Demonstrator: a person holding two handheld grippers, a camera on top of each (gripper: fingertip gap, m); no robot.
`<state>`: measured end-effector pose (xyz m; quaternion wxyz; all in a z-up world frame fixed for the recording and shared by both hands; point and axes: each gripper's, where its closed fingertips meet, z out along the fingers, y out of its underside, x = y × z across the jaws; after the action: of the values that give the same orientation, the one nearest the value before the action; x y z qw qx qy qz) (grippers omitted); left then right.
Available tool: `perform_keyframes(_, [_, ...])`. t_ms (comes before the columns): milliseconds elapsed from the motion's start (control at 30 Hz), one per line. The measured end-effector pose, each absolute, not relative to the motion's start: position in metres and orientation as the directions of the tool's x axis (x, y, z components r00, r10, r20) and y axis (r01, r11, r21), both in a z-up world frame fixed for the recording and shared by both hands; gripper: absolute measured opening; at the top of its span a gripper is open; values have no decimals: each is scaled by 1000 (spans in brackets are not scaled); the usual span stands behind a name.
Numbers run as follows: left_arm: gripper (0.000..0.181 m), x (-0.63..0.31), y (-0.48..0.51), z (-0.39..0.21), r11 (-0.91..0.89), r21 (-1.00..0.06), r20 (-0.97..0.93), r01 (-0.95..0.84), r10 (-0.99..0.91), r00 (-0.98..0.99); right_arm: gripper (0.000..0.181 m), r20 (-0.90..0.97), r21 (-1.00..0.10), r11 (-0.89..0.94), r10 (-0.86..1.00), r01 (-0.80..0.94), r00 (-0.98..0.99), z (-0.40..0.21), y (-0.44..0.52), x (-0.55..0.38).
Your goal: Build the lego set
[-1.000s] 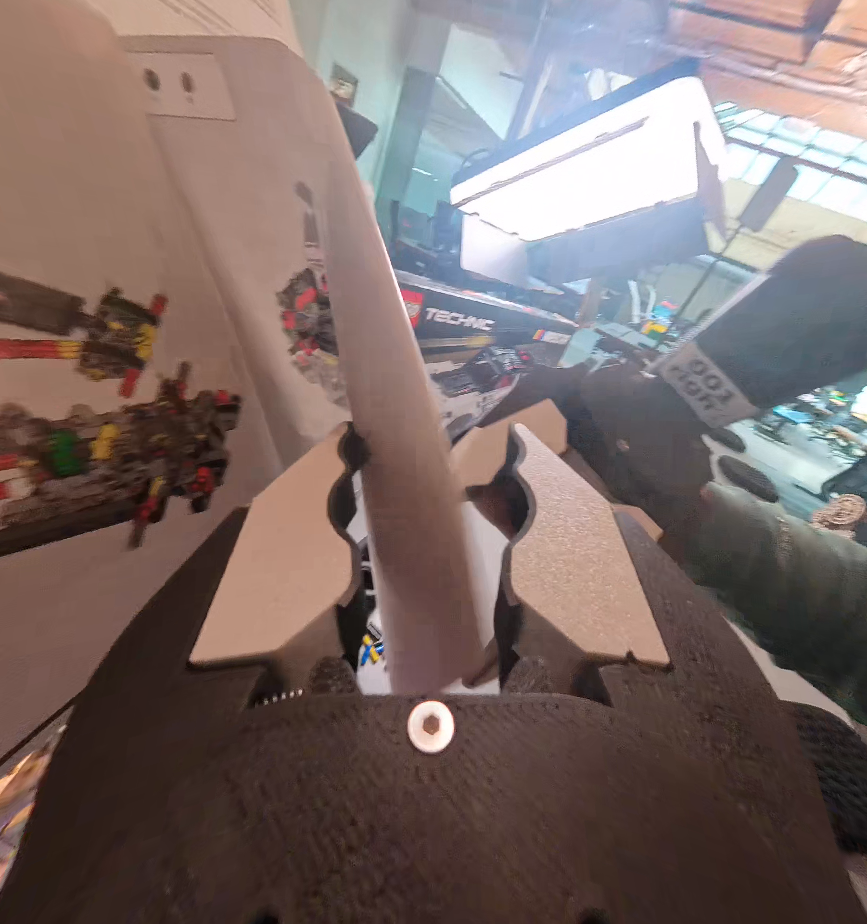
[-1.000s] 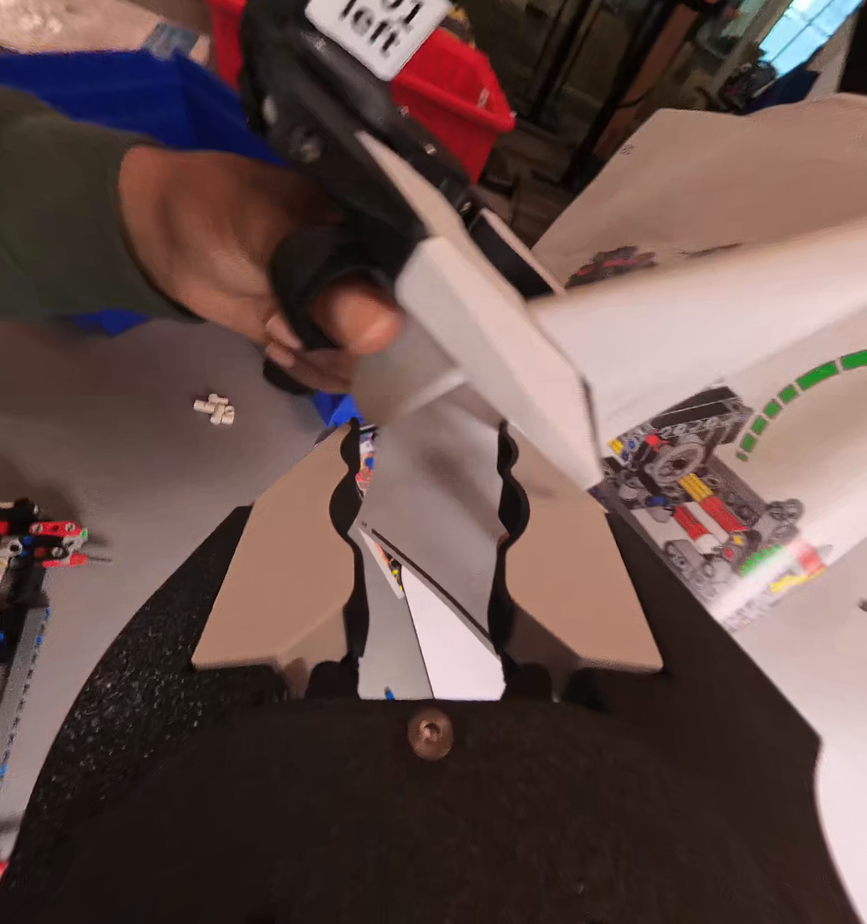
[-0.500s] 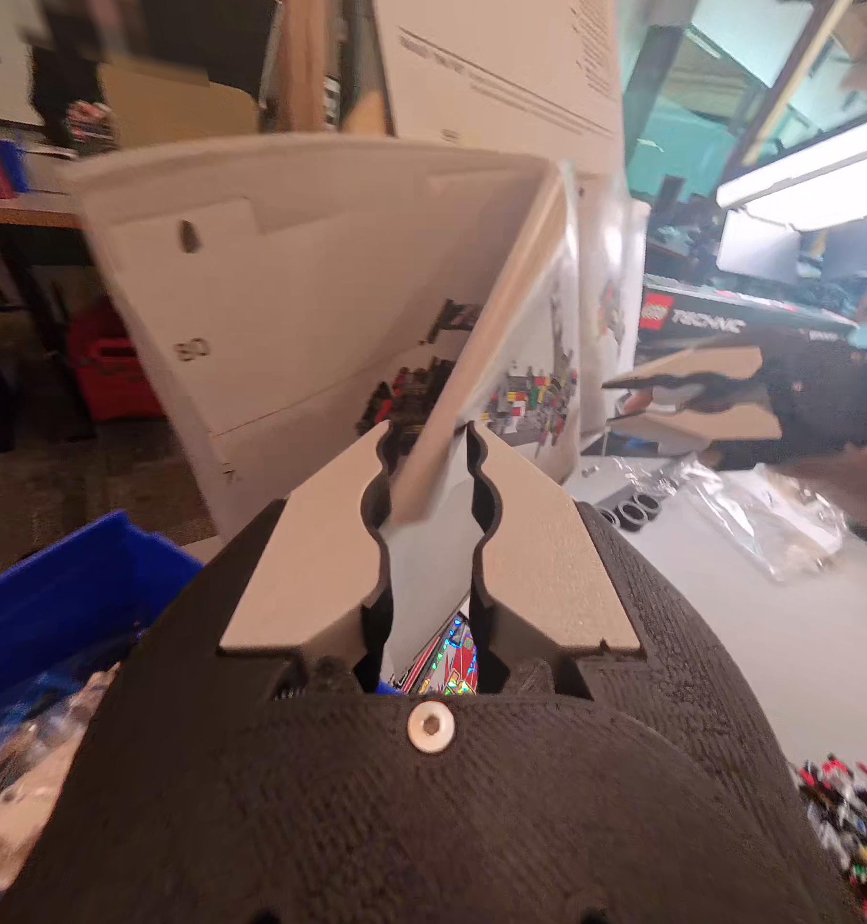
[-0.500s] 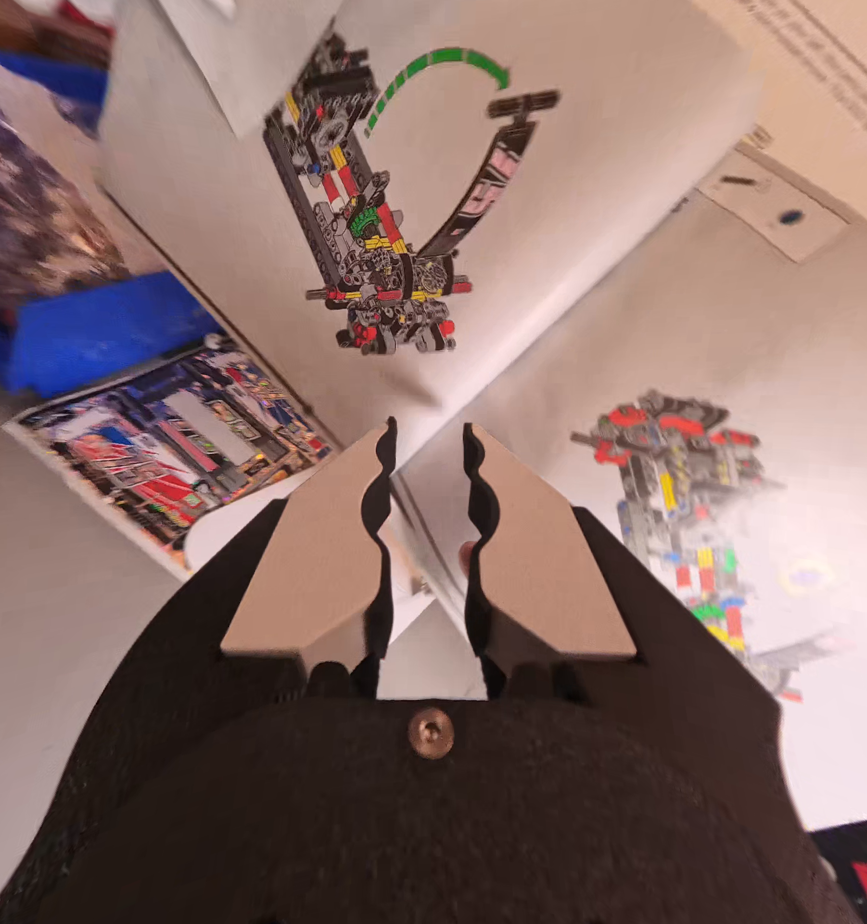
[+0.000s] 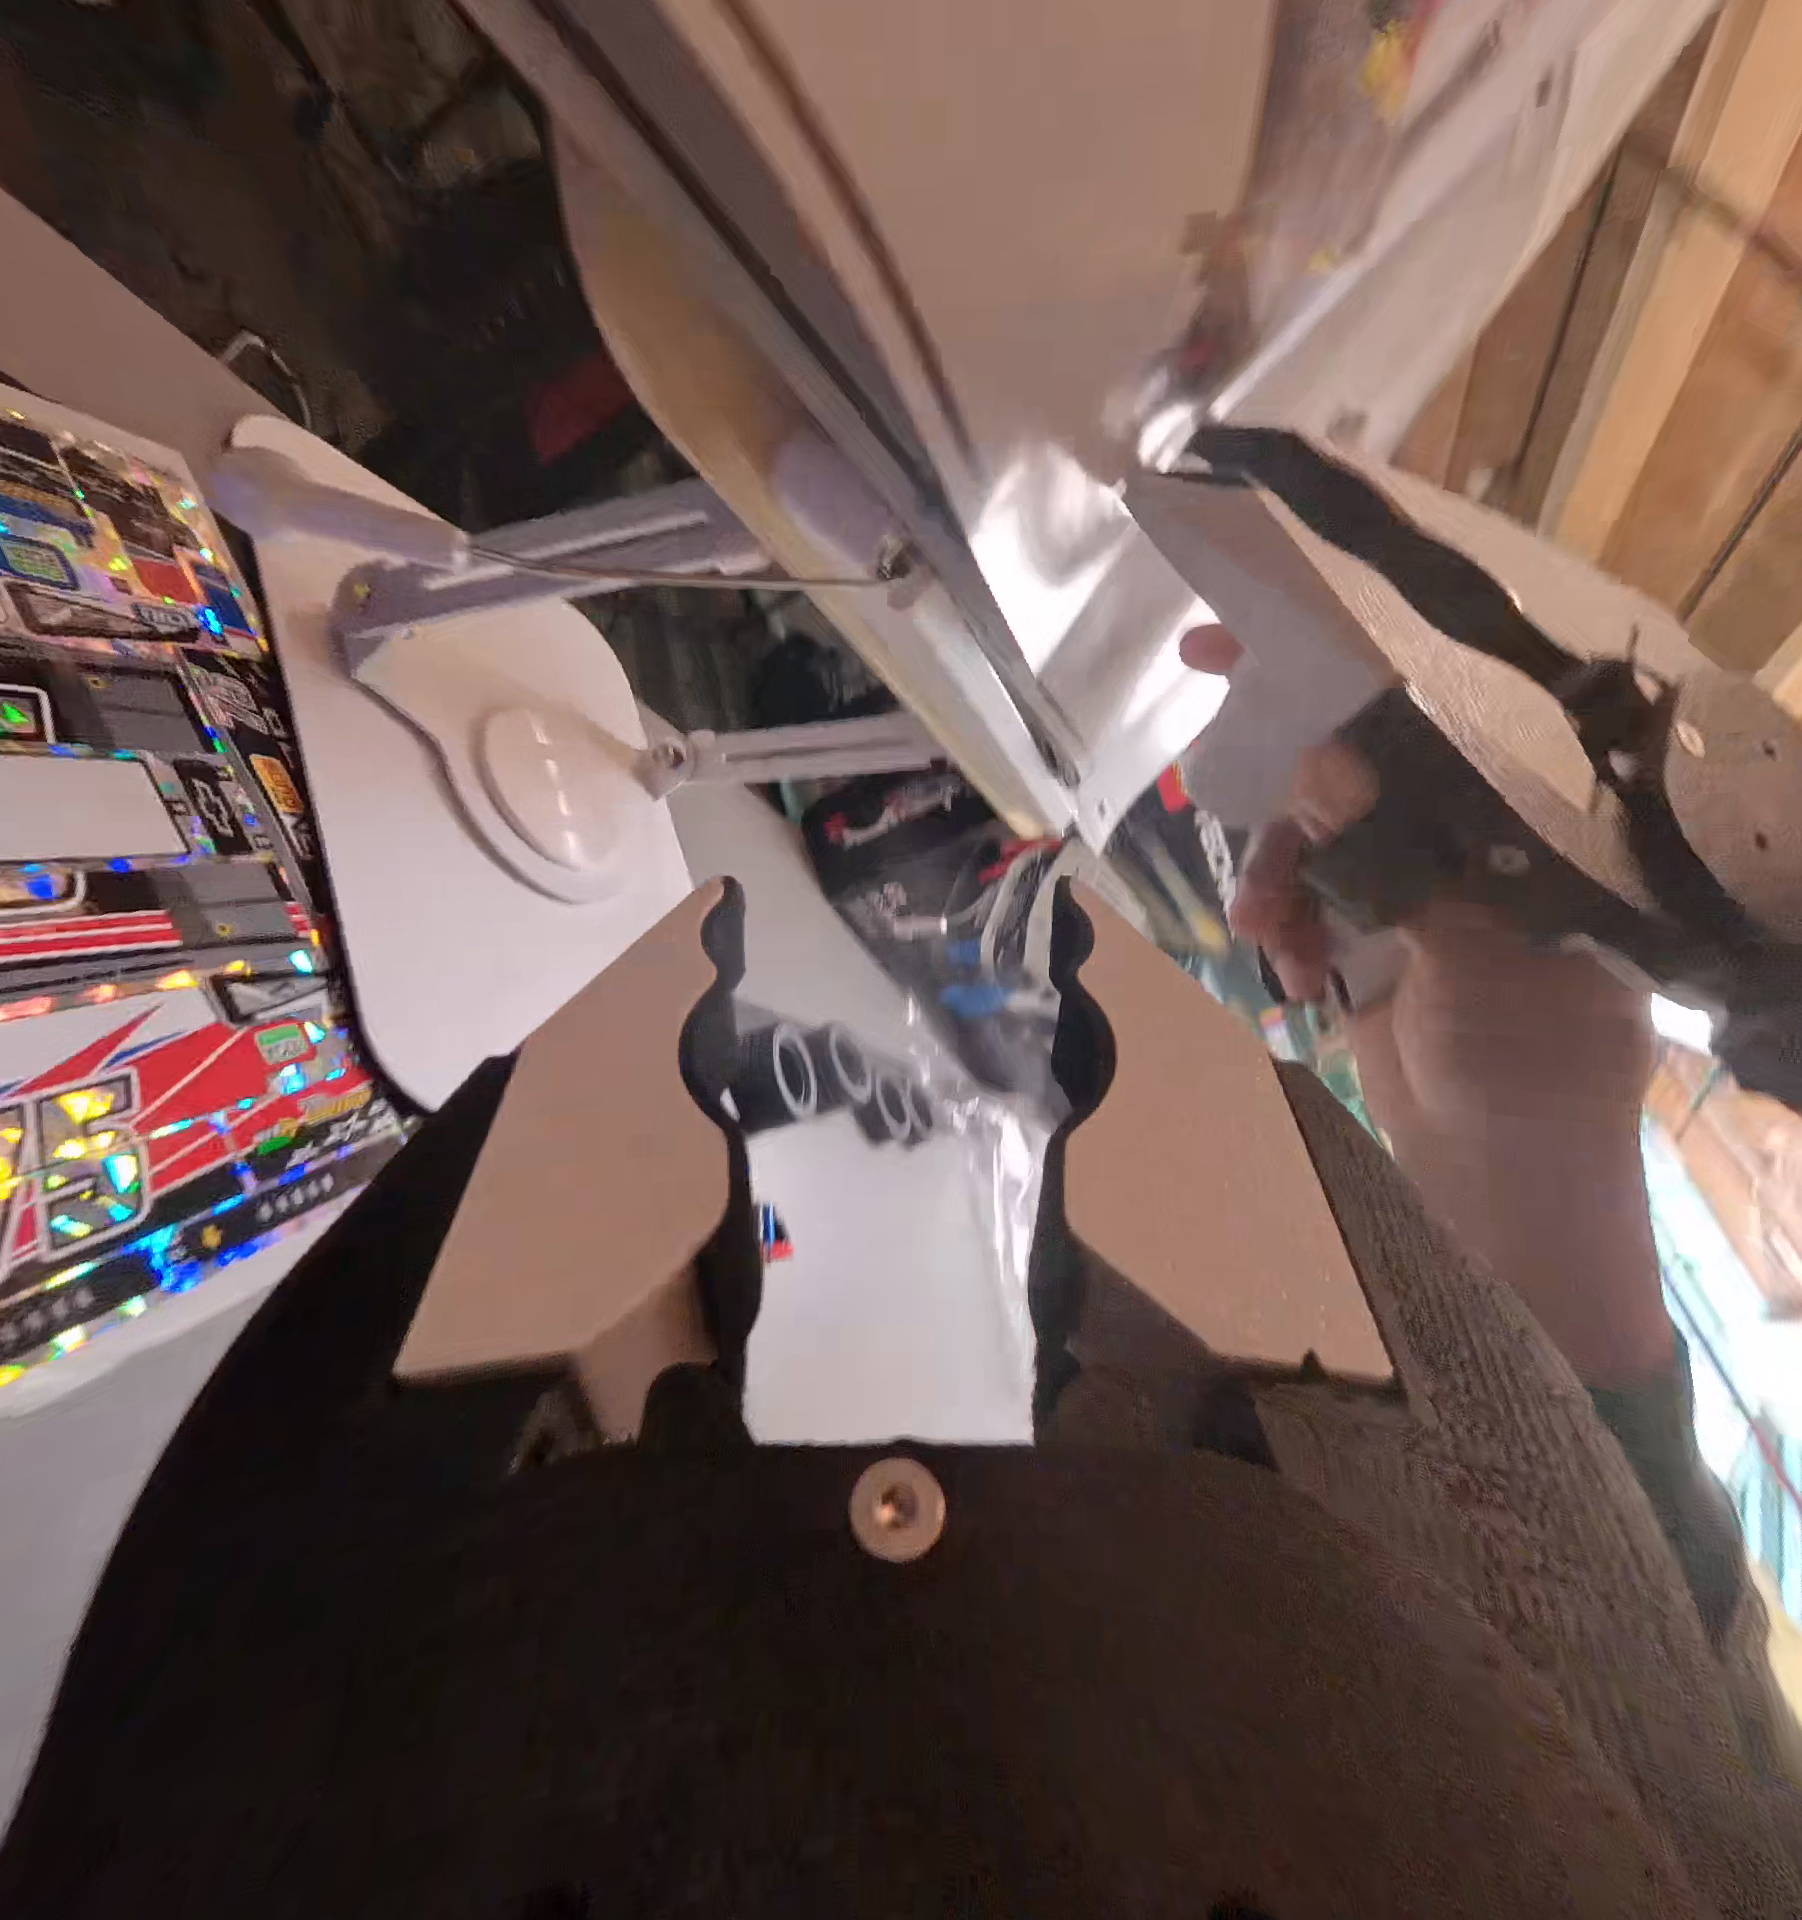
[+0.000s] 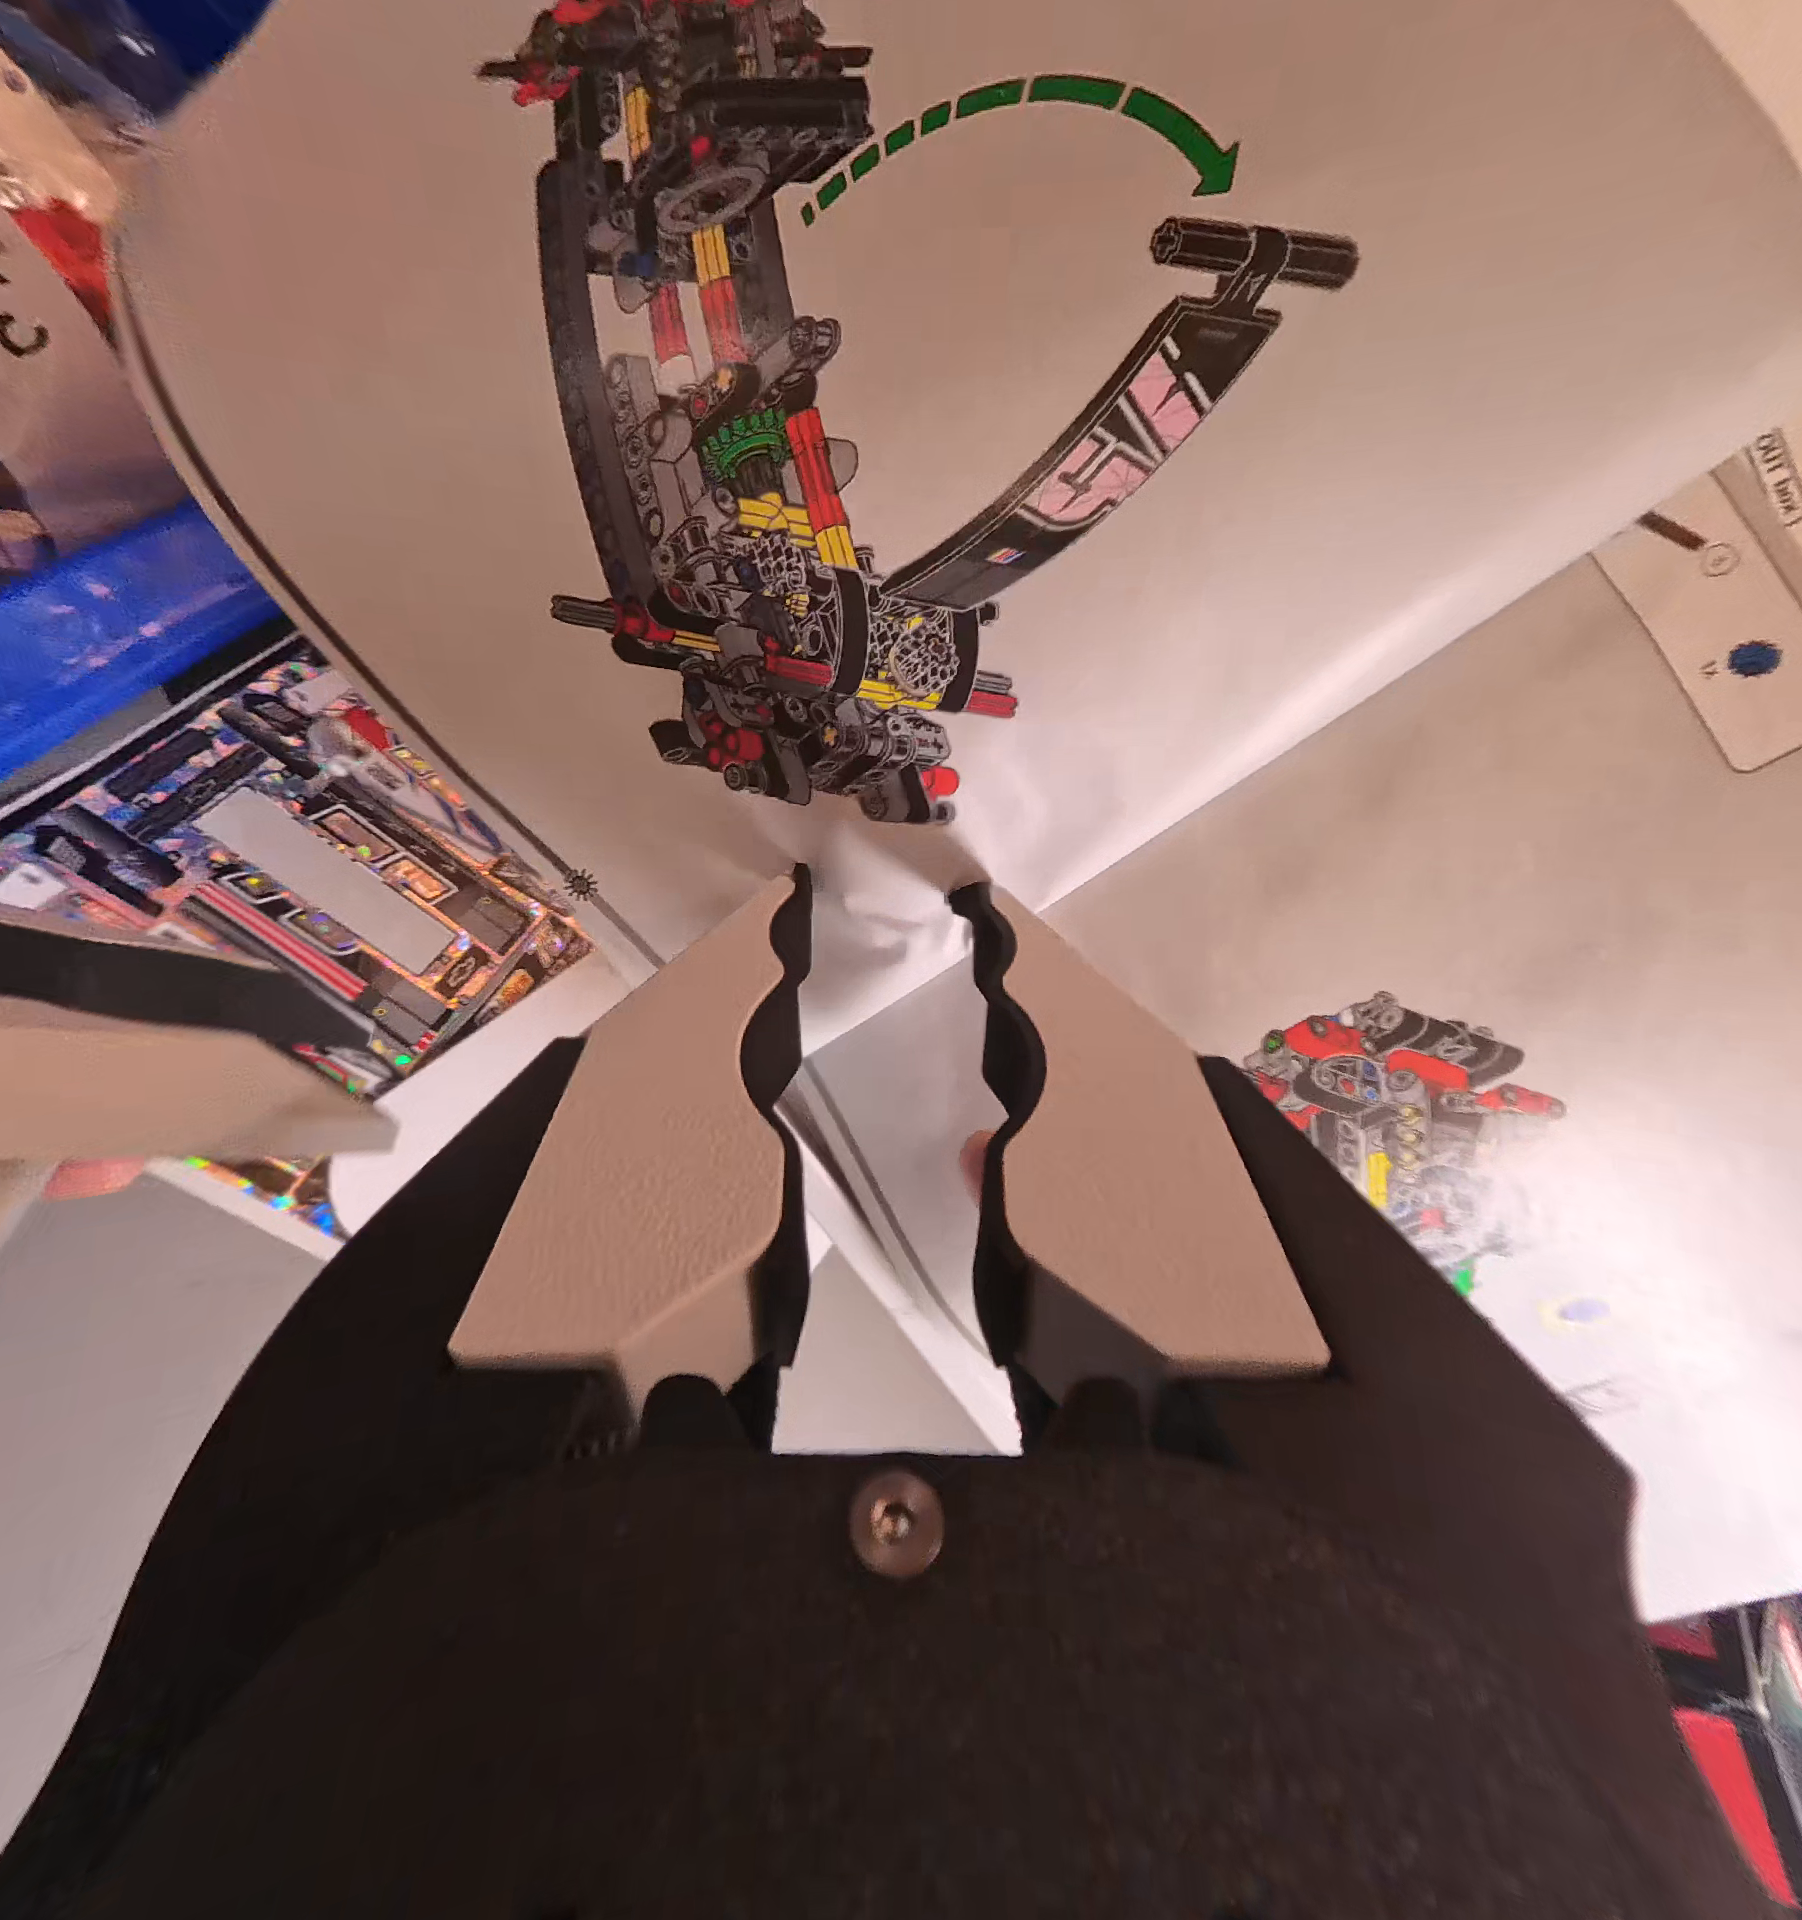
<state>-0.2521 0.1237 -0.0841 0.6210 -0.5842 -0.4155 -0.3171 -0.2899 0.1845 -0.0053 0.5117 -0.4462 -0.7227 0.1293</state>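
Note:
The open instruction booklet (image 6: 980,364) fills the right wrist view, its pages showing pictures of the partly built model. My right gripper (image 6: 881,883) is shut on a page edge of the booklet near its fold. The left wrist view shows the booklet (image 5: 980,208) raised overhead, with the right gripper (image 5: 1219,468) clamped on a page. My left gripper (image 5: 892,904) is open and empty, below and left of the booklet. Between its fingers I see several black tyres (image 5: 824,1075) beside a clear plastic bag (image 5: 980,1143) on the white table.
A shiny sticker sheet (image 5: 97,935) lies at the left, also in the right wrist view (image 6: 284,862). A white lamp base (image 5: 554,800) stands beside it. A blue bin (image 6: 76,644) is behind. A dark set box (image 5: 897,831) sits at the back. A person's hand (image 5: 1499,1091) holds the right gripper.
My left gripper has let go of the booklet page, opened wide and swung down away from it. My right gripper keeps its hold and the pages have spread further.

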Motion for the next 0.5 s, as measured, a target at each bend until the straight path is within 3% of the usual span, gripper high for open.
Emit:
perform_keyframes(33, [58, -264, 125, -87, 195, -433, 901, 880, 102, 421, 28, 638, -638, 571, 768, 517, -60, -4, 187, -290])
perform_keyframes(133, [58, -294, 120, -85, 387, -283, 953, 878, 12, 302, 31, 632, -664, 551, 775, 505, -13, -4, 193, -292])
perform_keyframes(233, [52, -318, 111, -94, 479, -243, 965, 844, 26, 263, 38, 597, -700, 503, 802, 506, 28, -2, 197, -292])
perform_keyframes(333, [28, -329, 111, -86, 508, -181, 967, 842, -62, 245, 43, 582, -718, 480, 811, 505, 57, -1, 200, -294])
perform_keyframes(367, [14, -330, 111, -81, 514, -180, 963, 839, -80, 256, 45, 592, -714, 486, 803, 504, 64, -1, 200, -294])
perform_keyframes(500, [4, -324, 102, -60, 556, -236, 941, 797, -72, 330, 41, 648, -682, 520, 755, 513, 96, -1, 198, -295])
